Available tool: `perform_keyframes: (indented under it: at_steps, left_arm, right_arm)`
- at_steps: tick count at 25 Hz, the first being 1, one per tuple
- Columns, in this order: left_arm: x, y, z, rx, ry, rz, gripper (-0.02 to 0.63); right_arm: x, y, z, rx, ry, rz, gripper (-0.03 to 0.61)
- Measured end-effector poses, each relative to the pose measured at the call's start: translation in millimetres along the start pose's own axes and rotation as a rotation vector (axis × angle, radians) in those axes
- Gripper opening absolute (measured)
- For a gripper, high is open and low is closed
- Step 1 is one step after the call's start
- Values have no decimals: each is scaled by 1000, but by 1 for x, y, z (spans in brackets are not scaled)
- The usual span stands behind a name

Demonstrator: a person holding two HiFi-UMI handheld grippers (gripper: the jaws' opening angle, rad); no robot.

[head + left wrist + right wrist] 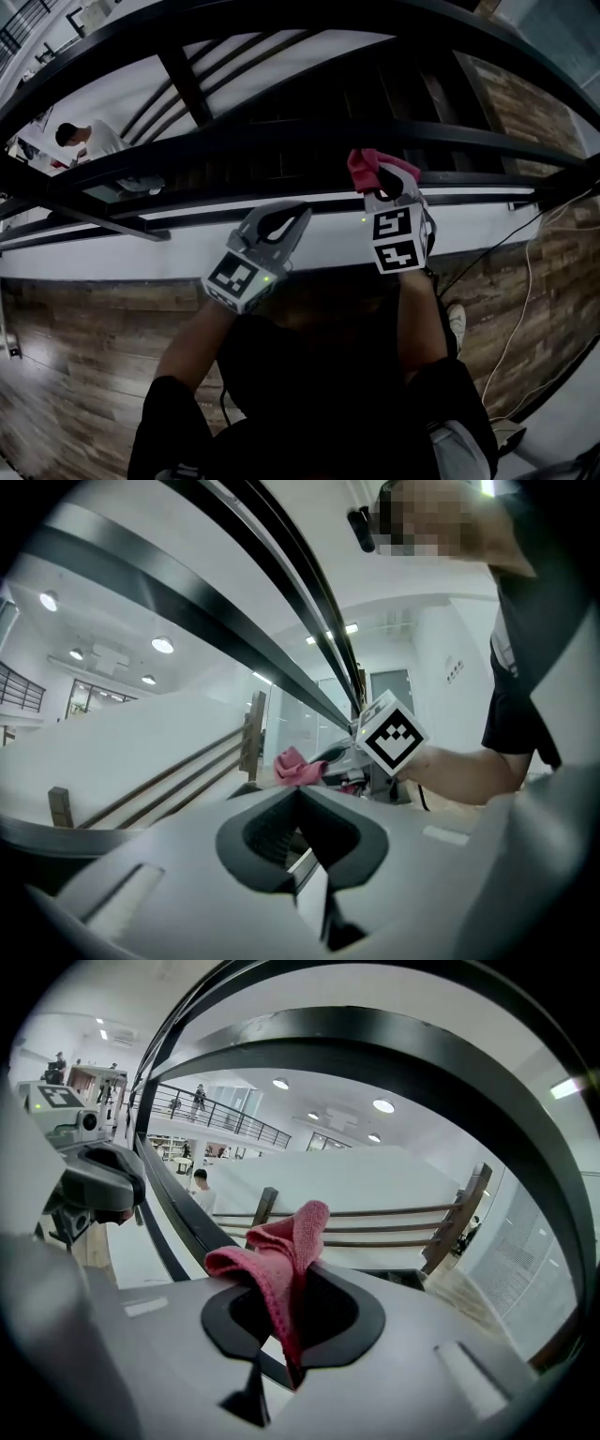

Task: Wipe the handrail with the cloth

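Note:
A black handrail [281, 141] with several parallel bars curves across the head view. My right gripper [388, 187] is shut on a pink cloth [369, 167], which sits bunched against a lower bar of the railing. In the right gripper view the cloth [281, 1251] stands up between the jaws of the right gripper [295, 1283], under the dark rail [328, 1044]. My left gripper [277, 223] is just to the left of the right one, near the same bar, shut with nothing in it. The left gripper view shows the left gripper [300, 797], the rail [187, 621] overhead and the cloth [298, 766] beyond.
Beyond the railing is a lower floor, where a person in a white shirt [89, 139] stands. A wooden floor [75, 375] lies under me. A white cable [525, 281] runs along the floor on the right. My shoe [457, 323] shows below the right arm.

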State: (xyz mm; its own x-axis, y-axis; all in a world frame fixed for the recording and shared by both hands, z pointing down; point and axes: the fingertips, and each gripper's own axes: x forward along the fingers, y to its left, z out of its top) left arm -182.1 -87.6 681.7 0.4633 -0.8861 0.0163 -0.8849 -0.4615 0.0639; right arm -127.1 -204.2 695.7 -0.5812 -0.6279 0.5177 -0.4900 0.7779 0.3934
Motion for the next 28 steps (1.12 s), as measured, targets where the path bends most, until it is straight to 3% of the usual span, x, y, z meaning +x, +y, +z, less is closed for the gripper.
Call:
perform_keyframes:
  at_steps: [9, 21, 28]
  left_arm:
    - [-44, 24, -11, -40, -28, 89, -2]
    - [-100, 48, -17, -56, -15, 178, -2]
    - [-141, 70, -20, -79, -25, 279, -2]
  right_arm:
    - [-1, 64, 44, 71, -93, 185, 44]
    - [-2, 132, 83, -11, -121, 250, 44]
    - [1, 167, 106, -71, -145, 257, 45]
